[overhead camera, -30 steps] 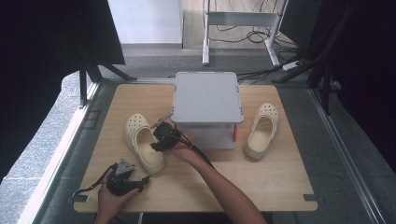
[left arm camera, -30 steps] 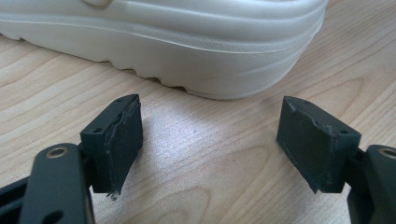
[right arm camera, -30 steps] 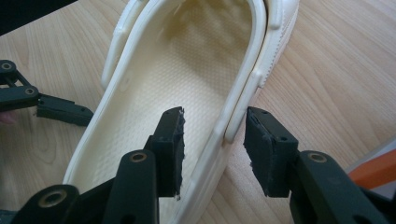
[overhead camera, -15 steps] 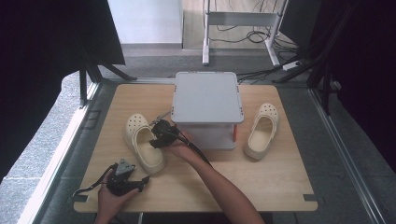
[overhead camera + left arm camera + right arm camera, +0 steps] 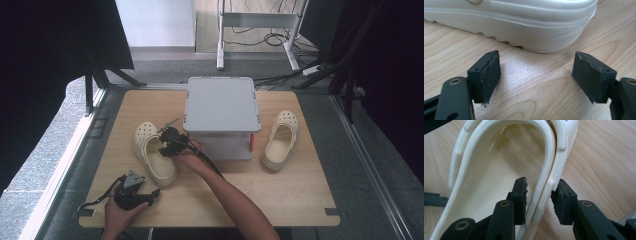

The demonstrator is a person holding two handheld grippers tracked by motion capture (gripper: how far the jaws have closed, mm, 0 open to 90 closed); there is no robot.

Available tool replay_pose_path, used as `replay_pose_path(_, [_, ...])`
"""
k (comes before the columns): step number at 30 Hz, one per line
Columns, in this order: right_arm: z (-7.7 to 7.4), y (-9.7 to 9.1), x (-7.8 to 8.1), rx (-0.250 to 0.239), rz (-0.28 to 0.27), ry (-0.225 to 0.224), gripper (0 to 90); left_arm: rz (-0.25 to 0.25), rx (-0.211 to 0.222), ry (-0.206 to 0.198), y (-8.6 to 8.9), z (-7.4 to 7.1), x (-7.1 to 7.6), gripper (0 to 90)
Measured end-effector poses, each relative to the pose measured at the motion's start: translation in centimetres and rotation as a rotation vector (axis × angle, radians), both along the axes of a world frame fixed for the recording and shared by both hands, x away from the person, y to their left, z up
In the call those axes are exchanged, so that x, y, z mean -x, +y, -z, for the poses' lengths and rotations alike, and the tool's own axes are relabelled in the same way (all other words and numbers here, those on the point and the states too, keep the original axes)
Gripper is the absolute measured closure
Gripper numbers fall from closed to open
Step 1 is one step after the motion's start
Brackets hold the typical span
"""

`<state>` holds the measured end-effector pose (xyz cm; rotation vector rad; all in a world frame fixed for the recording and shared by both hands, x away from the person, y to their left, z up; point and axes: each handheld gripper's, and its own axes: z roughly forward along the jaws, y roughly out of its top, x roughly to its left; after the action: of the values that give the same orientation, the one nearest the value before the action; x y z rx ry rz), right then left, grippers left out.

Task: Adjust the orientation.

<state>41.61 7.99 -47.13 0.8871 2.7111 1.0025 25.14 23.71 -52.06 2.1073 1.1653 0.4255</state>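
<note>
Right hand-held gripper (image 5: 537,195) has just been closing, jaws straddling left clog (image 5: 152,155) side wall. Left hand-held gripper (image 5: 536,77) wide open, empty, near worktop (image 5: 300,190) front-left corner

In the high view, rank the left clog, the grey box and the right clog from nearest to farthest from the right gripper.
From the right gripper:
1. Left clog, its side wall between the jaws, left of the box.
2. Grey box, just beside it, table centre.
3. Right clog, beyond the box, on the right.
</note>
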Motion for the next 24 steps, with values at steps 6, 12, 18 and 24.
replay_pose_path(6, [0.0,0.6,-0.3,0.015,0.01,0.0,64.7,0.003,-0.002,-0.002,0.0,0.0,0.1,23.2])
replay_pose_path(12, [-0.1,0.7,-0.7,0.015,0.012,0.006,65.3,0.004,-0.002,-0.002,0.0,0.0,0.1,23.2])
replay_pose_path(18, [0.0,1.0,-1.2,0.009,0.026,0.01,63.5,0.004,-0.002,-0.002,0.0,0.0,0.1,23.2])
replay_pose_path(24, [-0.1,1.2,-1.6,0.005,0.034,0.017,64.6,0.006,-0.004,-0.003,0.0,0.0,0.1,23.2])
